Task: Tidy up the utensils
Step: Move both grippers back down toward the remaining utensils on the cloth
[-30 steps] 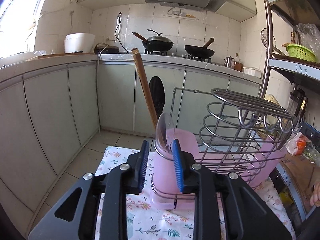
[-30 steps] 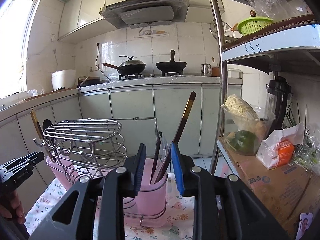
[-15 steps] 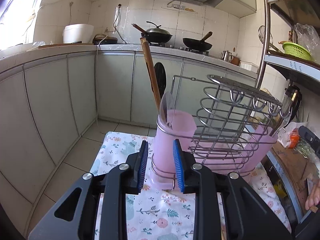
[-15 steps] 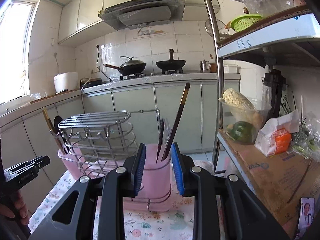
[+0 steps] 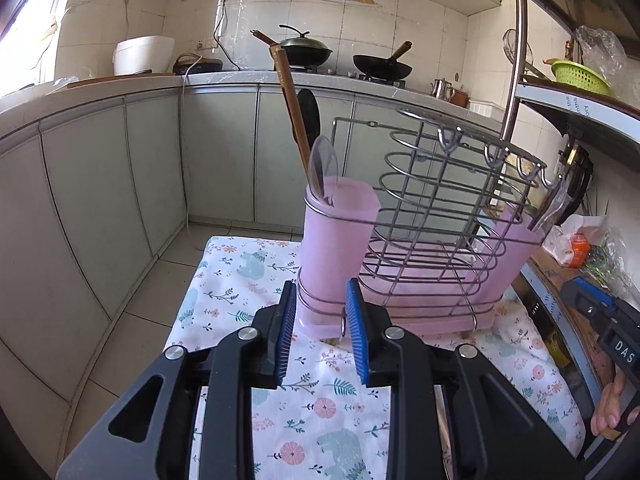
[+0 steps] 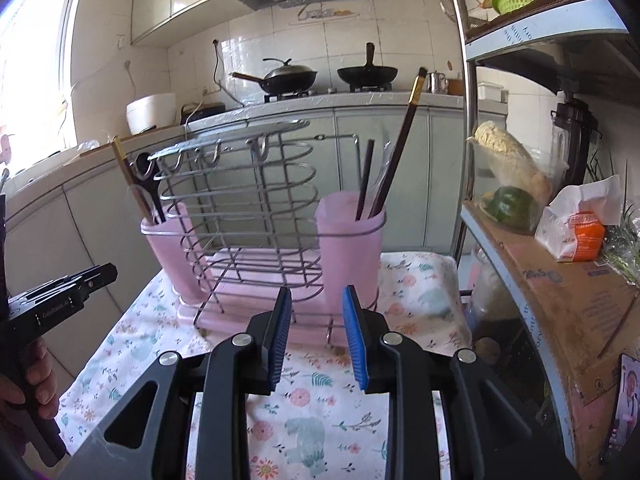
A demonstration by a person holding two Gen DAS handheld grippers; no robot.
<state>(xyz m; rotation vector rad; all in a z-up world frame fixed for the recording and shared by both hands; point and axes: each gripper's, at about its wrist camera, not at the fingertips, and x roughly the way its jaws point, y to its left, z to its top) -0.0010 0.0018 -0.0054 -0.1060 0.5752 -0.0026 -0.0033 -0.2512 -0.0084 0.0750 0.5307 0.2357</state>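
Observation:
A wire utensil rack (image 5: pixel 448 216) with a pink cup at each end stands on a floral cloth (image 5: pixel 320 408). In the left wrist view the near pink cup (image 5: pixel 340 256) holds a clear plastic spoon (image 5: pixel 323 168), a brown chopstick (image 5: pixel 290 96) and a black spoon. In the right wrist view the near pink cup (image 6: pixel 350 248) holds dark chopsticks (image 6: pixel 400 148) and a clear utensil. My left gripper (image 5: pixel 321 320) is open and empty, just in front of its cup's base. My right gripper (image 6: pixel 314 320) is open and empty, in front of the rack (image 6: pixel 244 208).
A metal shelf unit (image 6: pixel 560 240) stands at the right with a cardboard box, a bowl of vegetables (image 6: pixel 512 184) and a tissue pack. Kitchen cabinets and a stove with woks (image 5: pixel 306 50) lie behind. The tiled floor drops off left of the cloth.
Both grippers have pulled back and down from the rack. The pink cups, which sat between the fingers, now stand beyond the fingertips. The utensils stay in the cups.

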